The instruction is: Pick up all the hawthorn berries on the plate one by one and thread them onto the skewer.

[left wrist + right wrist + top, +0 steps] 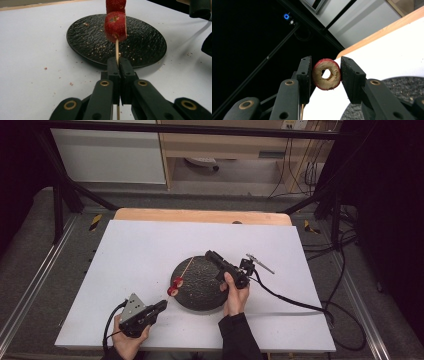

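A thin wooden skewer [116, 48] runs up from my left gripper [119, 62], whose jaws are shut on its lower end. Two red fruit pieces [115, 26] are threaded on it. In the high view the skewer [186, 269] slants from the left gripper [162, 305] over the round black plate [200, 292], with the red pieces [175, 286] at the plate's left rim. My right gripper [326, 72] is shut on a red-skinned ring slice [332, 80] with pale flesh and a centre hole. It hovers over the plate's far side [209, 254], near the skewer's tip.
The plate [145, 42] carries crumbs and sits on a white board [140, 250] with a wooden table edge [200, 215] behind. A black cable [295, 302] trails from the right gripper across the board to the right. Dark frame bars stand at the back corners.
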### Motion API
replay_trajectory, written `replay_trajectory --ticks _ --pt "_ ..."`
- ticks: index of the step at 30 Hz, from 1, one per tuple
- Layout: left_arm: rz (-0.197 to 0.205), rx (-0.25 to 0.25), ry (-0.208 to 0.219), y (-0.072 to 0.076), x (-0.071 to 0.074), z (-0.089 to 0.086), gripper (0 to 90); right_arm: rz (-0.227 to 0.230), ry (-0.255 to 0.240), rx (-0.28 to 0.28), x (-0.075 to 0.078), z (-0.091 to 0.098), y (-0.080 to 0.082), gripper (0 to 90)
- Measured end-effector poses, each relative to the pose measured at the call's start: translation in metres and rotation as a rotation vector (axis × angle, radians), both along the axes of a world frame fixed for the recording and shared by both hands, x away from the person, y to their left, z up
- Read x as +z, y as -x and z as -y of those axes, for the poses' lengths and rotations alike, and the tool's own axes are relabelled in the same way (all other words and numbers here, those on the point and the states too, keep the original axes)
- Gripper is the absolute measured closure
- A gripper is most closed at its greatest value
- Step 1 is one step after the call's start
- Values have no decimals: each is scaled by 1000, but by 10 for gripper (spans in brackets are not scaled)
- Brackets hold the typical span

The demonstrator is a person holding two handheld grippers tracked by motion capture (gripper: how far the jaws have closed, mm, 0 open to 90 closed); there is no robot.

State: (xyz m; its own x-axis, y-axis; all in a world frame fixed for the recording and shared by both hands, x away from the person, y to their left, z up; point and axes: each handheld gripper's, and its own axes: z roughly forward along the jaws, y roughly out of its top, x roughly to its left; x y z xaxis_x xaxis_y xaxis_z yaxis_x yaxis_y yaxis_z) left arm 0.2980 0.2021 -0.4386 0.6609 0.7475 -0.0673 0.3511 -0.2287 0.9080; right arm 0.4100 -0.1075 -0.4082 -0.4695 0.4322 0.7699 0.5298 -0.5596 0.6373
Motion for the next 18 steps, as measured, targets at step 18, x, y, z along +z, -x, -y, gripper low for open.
replay_trajectory --ticks 18 --pt "17 -15 34 -8 8 34 883 40 -83 -37 16 10 -11 629"
